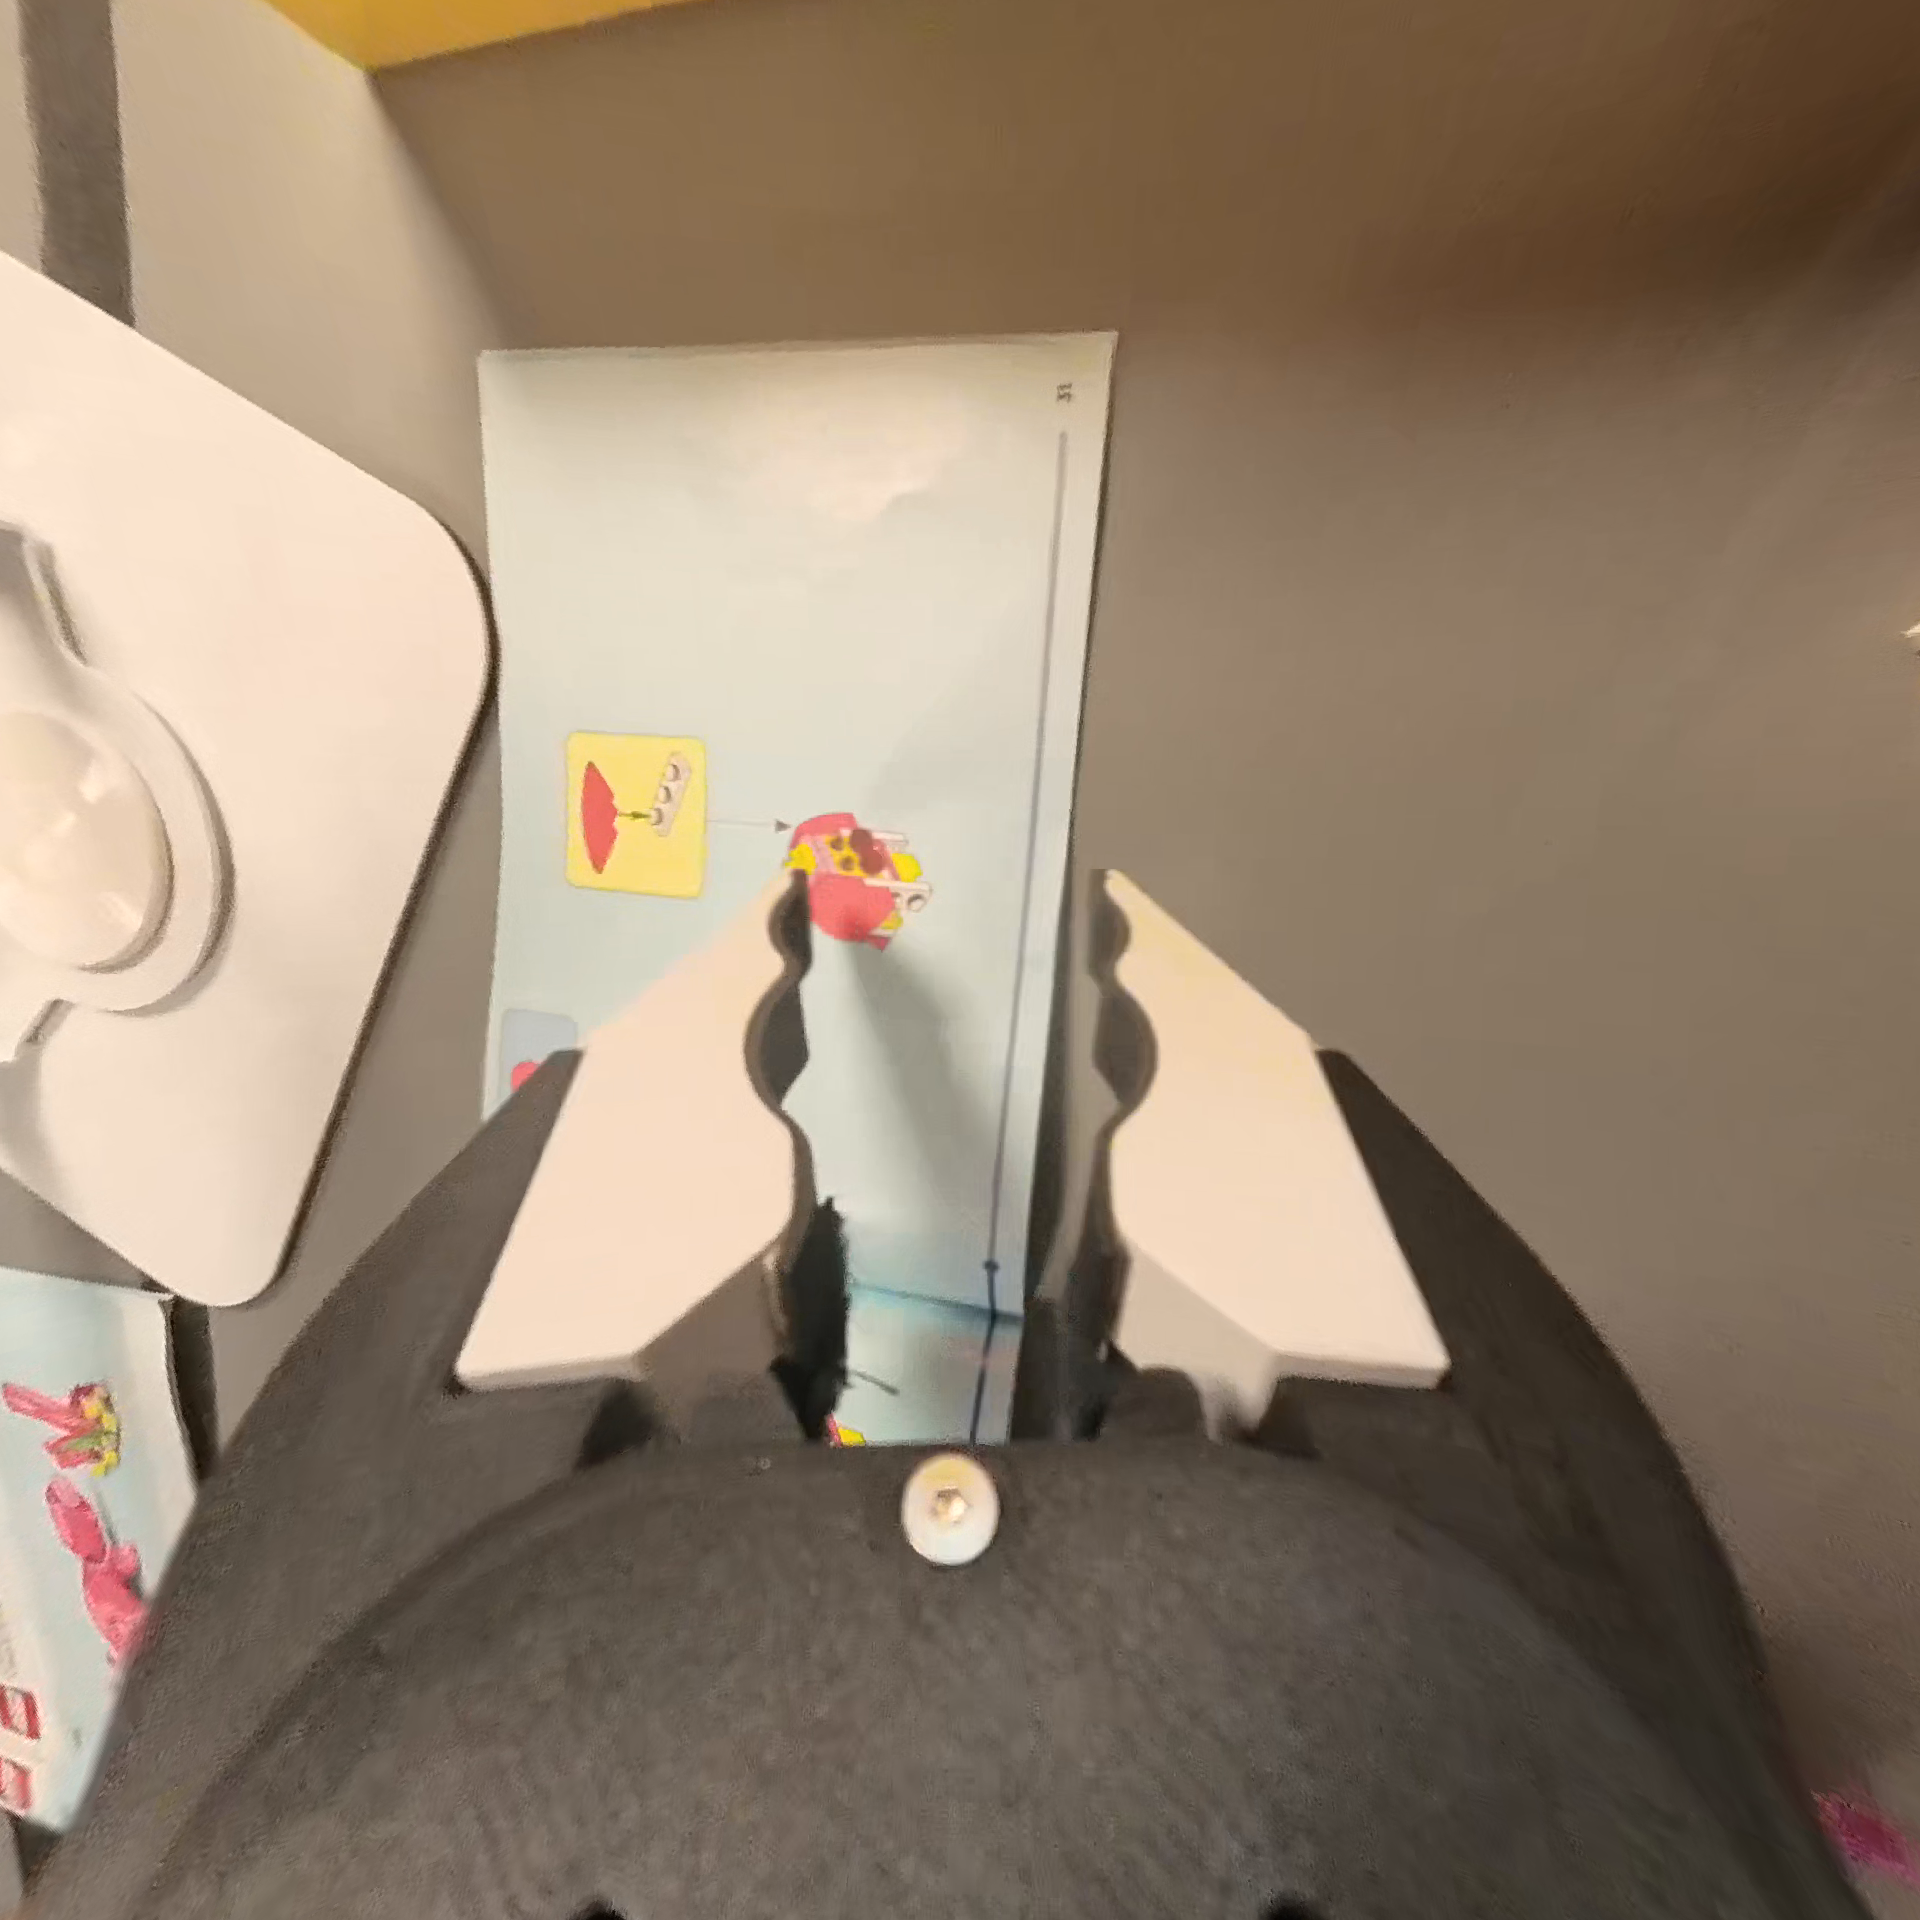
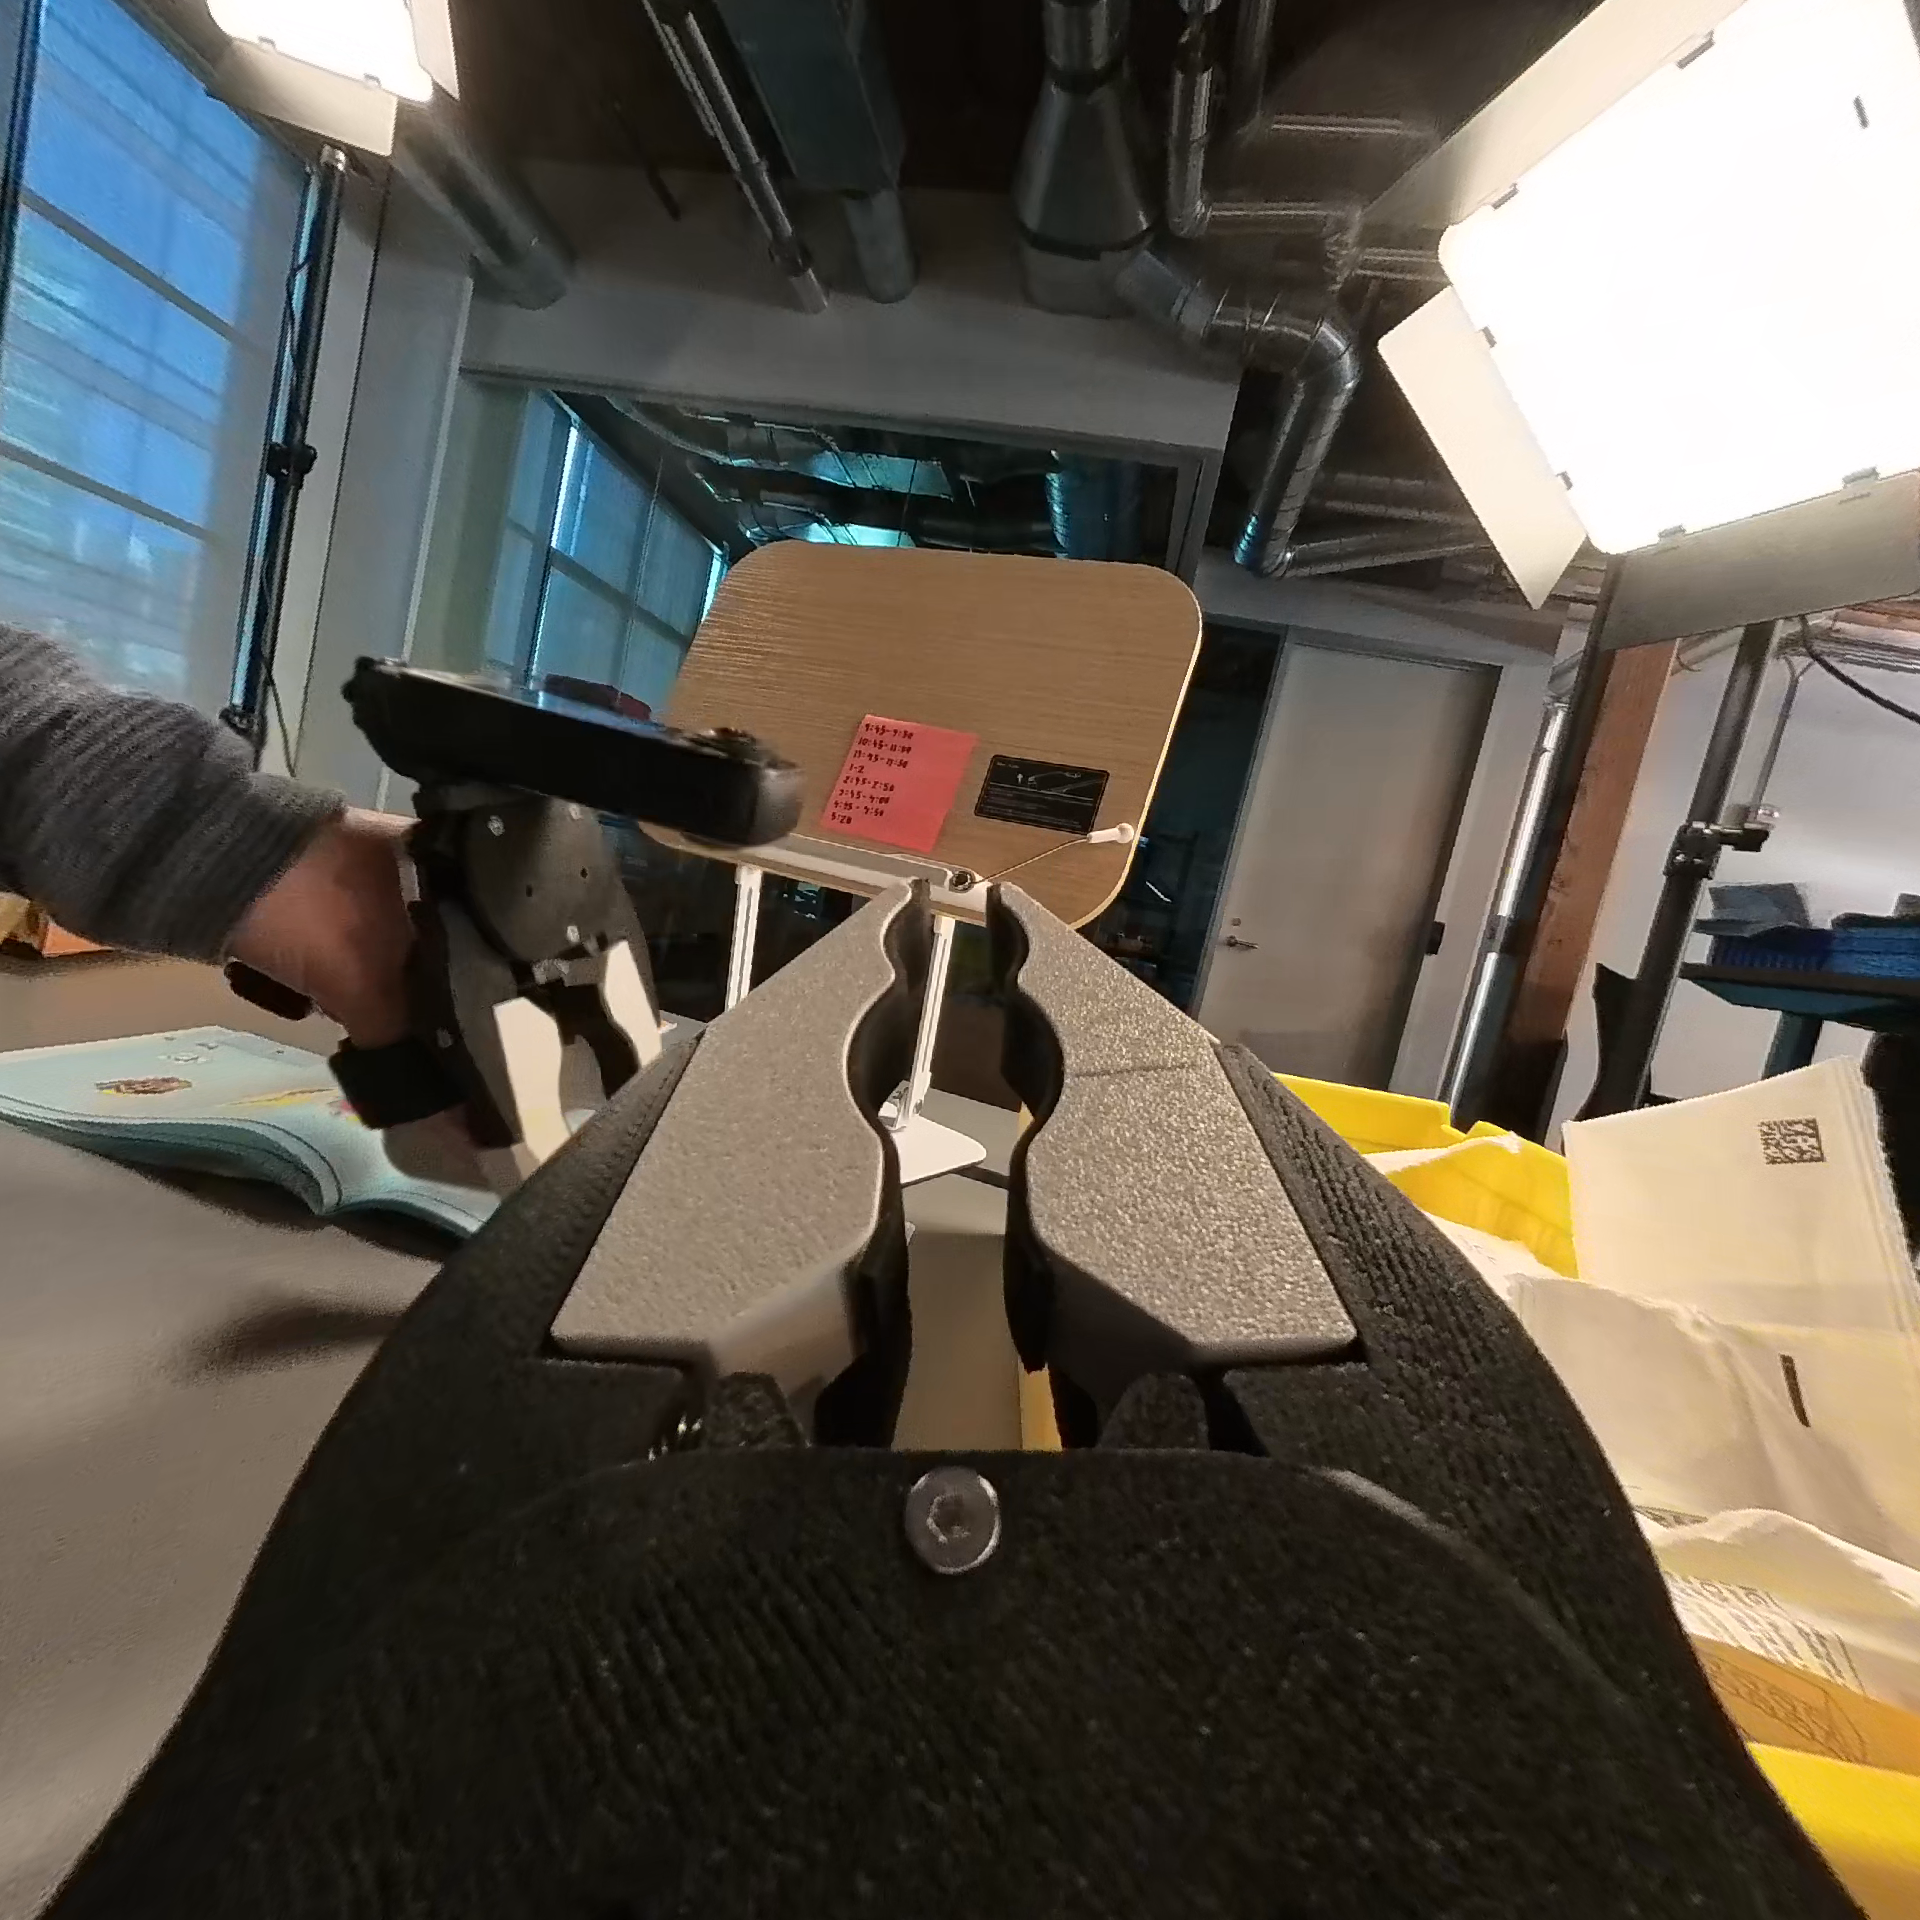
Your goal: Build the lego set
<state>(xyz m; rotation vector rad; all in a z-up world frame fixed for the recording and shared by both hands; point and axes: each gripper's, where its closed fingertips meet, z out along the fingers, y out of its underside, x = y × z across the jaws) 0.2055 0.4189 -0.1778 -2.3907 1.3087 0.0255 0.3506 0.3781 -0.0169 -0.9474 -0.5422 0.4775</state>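
My left gripper (image 1: 951, 883) is open and empty, pointing down over a light blue instruction page (image 1: 790, 582) that lies on the dark table (image 1: 1455, 727). Its left fingertip (image 1: 769, 914) lies just over a printed red and yellow brick model (image 1: 857, 883). In the right wrist view the left gripper (image 2: 571, 1049) is held by a hand above an open booklet (image 2: 208, 1091). My right gripper (image 2: 958, 888) is raised and level, its grey fingers a narrow gap apart with nothing between them. It points at a tilted wooden board on a white stand (image 2: 935, 665).
The stand's white base (image 1: 208, 831) sits left of the page, and another printed booklet (image 1: 73, 1507) lies at lower left. A pink note (image 2: 899, 779) is stuck on the board. A yellow bin (image 2: 1382, 1117) with white paper bags (image 2: 1714, 1195) stands at right. One gripper's finger ends stand about 20 cm off the other's.
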